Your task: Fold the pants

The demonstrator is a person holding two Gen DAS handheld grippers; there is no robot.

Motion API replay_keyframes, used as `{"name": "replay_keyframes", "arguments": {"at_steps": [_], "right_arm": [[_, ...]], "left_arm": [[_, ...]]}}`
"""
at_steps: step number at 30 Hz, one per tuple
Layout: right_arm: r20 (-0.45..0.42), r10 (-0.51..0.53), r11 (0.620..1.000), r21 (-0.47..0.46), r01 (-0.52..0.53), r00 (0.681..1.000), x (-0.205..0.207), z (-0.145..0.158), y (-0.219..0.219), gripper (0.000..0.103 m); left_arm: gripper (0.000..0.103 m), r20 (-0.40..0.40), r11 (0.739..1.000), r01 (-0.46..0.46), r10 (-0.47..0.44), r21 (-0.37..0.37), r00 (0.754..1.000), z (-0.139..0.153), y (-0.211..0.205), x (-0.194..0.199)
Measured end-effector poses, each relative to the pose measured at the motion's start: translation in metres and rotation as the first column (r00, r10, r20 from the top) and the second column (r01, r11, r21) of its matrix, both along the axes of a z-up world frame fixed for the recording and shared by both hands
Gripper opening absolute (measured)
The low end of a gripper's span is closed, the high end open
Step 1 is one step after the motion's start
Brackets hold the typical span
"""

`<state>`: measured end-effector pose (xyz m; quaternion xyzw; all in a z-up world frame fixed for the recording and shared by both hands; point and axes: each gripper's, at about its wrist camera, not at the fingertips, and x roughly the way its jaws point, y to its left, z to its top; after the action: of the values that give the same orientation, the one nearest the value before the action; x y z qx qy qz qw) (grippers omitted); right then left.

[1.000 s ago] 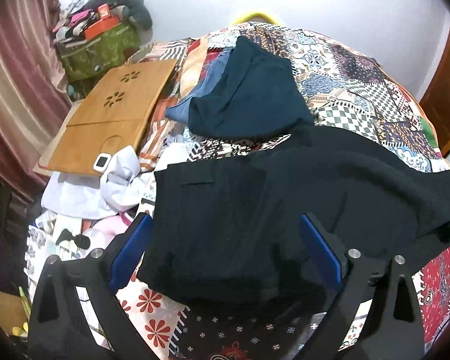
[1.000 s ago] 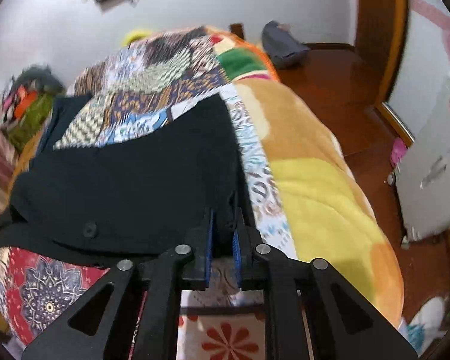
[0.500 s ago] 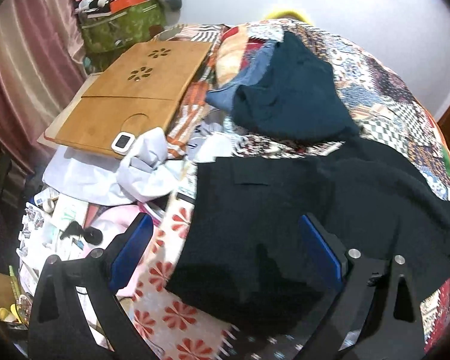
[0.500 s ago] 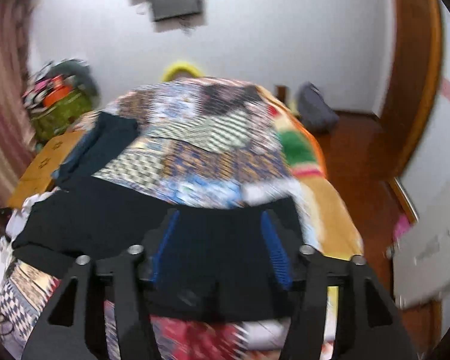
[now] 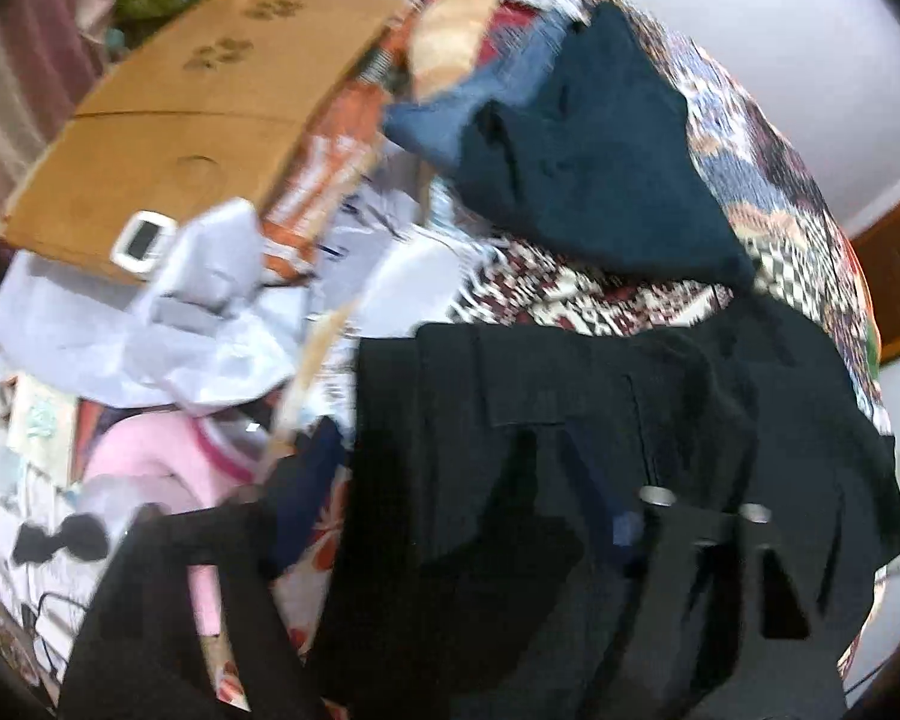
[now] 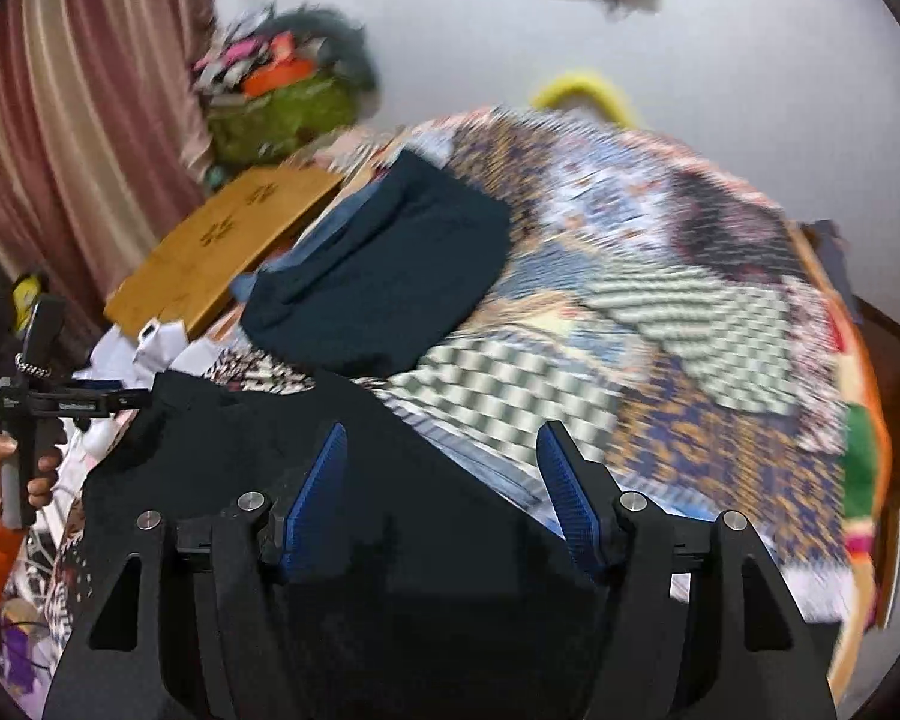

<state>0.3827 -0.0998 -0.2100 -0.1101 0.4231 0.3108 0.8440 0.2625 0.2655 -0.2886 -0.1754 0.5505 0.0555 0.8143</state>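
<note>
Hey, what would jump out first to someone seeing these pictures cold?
The black pants sprawl across the near part of the bed, right under both grippers. Behind them a dark teal garment lies on the loud patchwork quilt, and a wooden board sits at the left edge.

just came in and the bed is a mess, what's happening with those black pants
A person is folding the black pants on the patchwork bed with a claw in each hand. The right claw hangs over the pants with its jaws opening and nothing gripped. The left claw is blurred, closing over the pants' edge; a grip cannot be told. A dark teal garment lies folded further up the bed.
</note>
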Motion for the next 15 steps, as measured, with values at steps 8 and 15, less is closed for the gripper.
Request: {"name": "replay_keyframes", "arguments": {"at_steps": [8,15], "right_arm": [[-0.105,0.152,0.976,-0.141,-0.166,0.983,0.039,-0.053,0.085,0.06],[-0.24,0.207,0.948,-0.192,-0.255,0.948,0.057,-0.088,0.125,0.028]], "left_arm": [[0.058,-0.021,0.997,0.076,-0.076,0.004,0.997,-0.023,-0.013,0.013],[0.056,-0.006,0.997,0.07,-0.07,0.028,0.998,-0.025,-0.004,0.003]]}}
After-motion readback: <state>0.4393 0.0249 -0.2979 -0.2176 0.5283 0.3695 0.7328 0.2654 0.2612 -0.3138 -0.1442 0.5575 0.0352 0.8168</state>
